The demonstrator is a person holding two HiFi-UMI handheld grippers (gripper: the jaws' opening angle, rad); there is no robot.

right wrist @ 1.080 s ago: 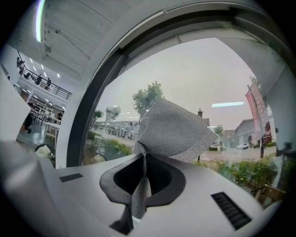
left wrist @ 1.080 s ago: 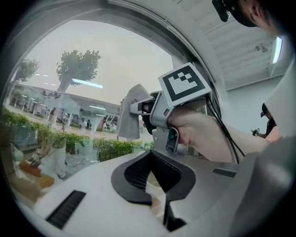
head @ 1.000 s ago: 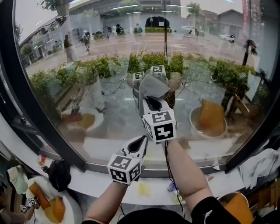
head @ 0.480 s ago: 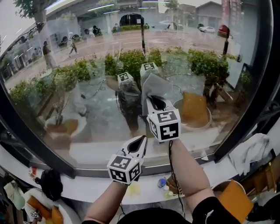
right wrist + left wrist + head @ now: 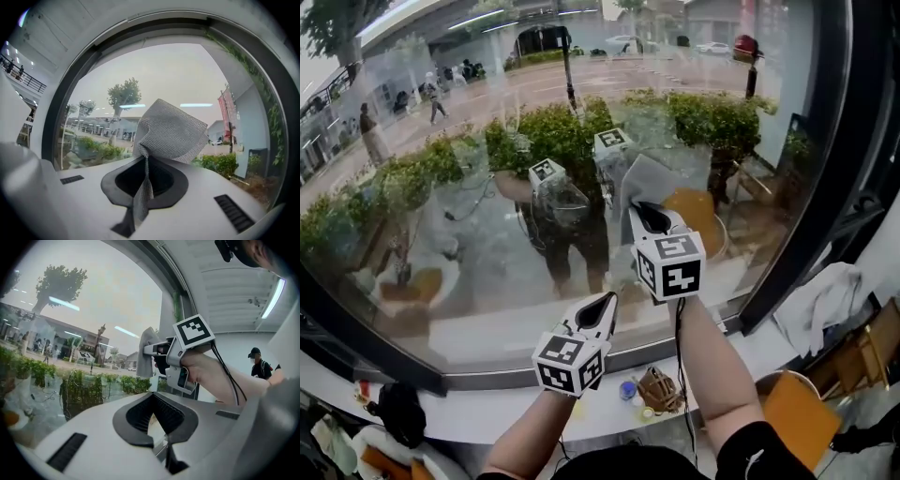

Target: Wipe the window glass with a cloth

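Note:
The window glass (image 5: 469,197) fills the head view, with greenery and a street behind it. My right gripper (image 5: 651,217) is raised against the pane, shut on a grey mesh cloth (image 5: 645,181) that fans out above its jaws and lies on the glass. In the right gripper view the cloth (image 5: 171,132) runs down between the shut jaws of the right gripper (image 5: 146,174). My left gripper (image 5: 598,310) hangs lower, near the sill, shut and with nothing in it. The left gripper view looks over its jaws (image 5: 157,422) up at the right gripper (image 5: 161,351) and the cloth (image 5: 146,350).
A dark window frame (image 5: 821,178) rises at the right. The white sill (image 5: 478,405) carries a small brown object (image 5: 659,388). A white rag (image 5: 823,302) and an orange seat (image 5: 791,409) lie to the right. A person (image 5: 257,363) stands in the room behind.
The right gripper has slid the cloth rightward across the glass, closer to the right frame. The left gripper has stayed low by the sill.

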